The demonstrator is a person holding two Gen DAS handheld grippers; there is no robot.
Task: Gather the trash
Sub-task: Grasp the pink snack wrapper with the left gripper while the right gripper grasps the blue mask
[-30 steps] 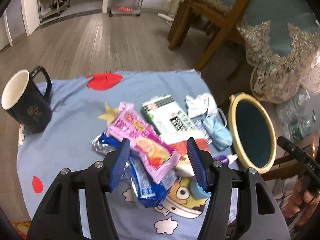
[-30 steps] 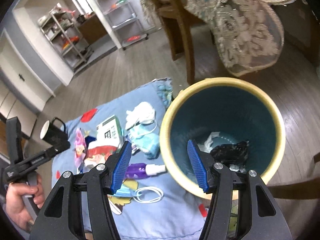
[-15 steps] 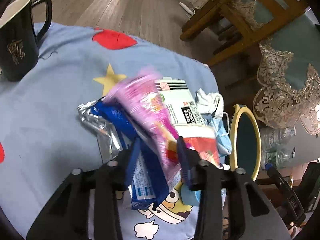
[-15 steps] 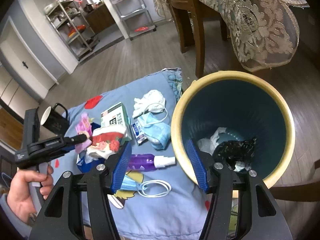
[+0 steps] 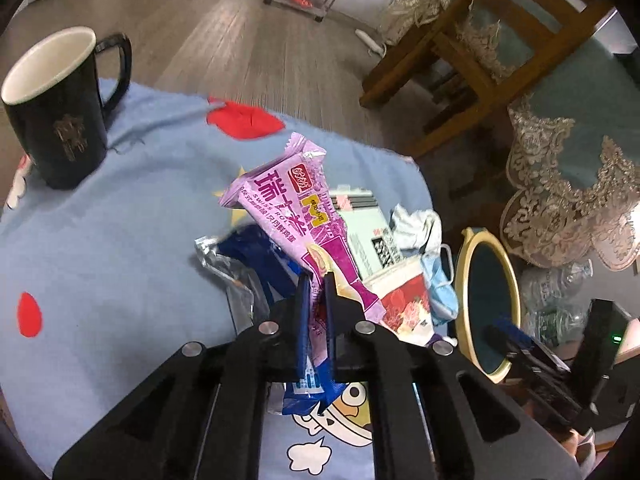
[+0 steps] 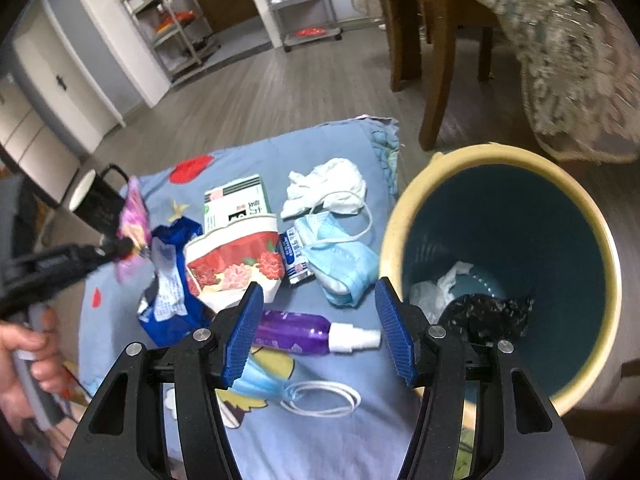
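Both fisheye views bow straight lines hard toward black vignetted corners. The left wrist view is dimmer and cooler, yet crisp near its claw, with small glints on the foil wrapper edge [image 5: 208, 246] left of the fingers. The right wrist view is brighter, daylight coming from the room beyond its claw; motion blur smears the lace tablecloth [image 6: 576, 60] upper right and the wrapper far left

Purple wrapper [image 5: 292, 216]; black mug [image 5: 60, 116]; blue cloth [image 5: 100, 240], red spots.

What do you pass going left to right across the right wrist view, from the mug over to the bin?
Black mug → pink wrapper → blue wrapper → red floral pack → blue face mask → yellow-rimmed bin.
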